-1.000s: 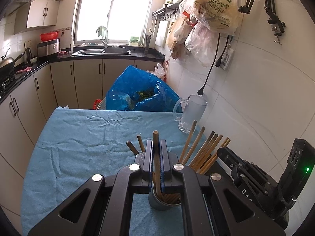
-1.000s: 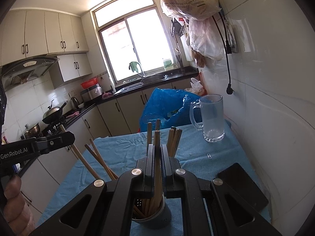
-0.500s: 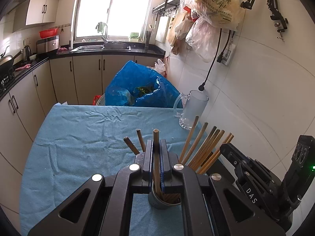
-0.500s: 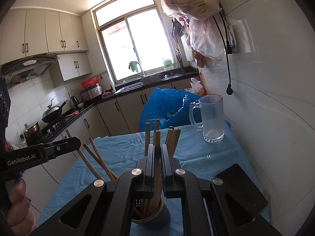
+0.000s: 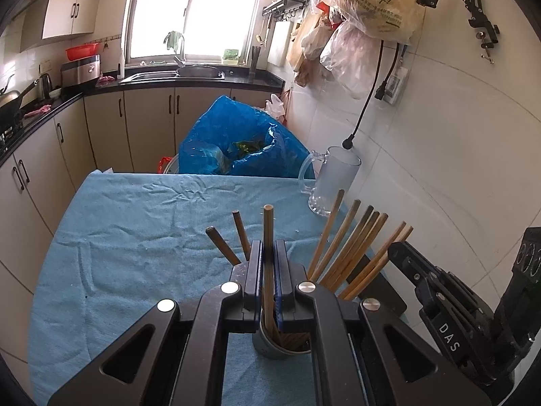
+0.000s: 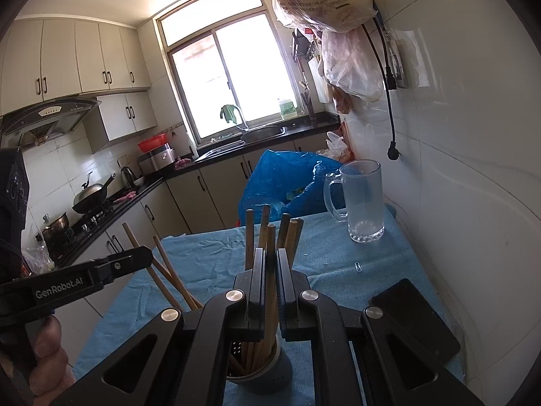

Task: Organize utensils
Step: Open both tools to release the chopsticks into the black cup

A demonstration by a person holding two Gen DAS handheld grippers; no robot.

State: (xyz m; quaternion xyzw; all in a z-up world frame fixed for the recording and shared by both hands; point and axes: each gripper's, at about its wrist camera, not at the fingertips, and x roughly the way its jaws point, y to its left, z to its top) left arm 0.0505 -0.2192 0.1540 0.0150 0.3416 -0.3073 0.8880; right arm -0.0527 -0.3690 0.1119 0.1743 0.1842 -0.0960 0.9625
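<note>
Little has changed over the last second: both grippers stay over the grey holder (image 5: 280, 345) on the blue-clothed surface (image 5: 135, 237). The left gripper (image 5: 268, 264) and right gripper (image 6: 270, 270) each still pinch one chopstick (image 5: 268, 237) upright among the others, so neither is released yet.

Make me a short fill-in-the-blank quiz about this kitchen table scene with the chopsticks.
1. The left gripper is shut on one wooden ____.
2. The brown wooden chopsticks stand in a small grey round ____.
3. The clear glass mug stands on the ____ cloth.
4. A flat black phone lies on the table nearest the ____ gripper.

Missing words: chopstick; cup; blue; right
</note>
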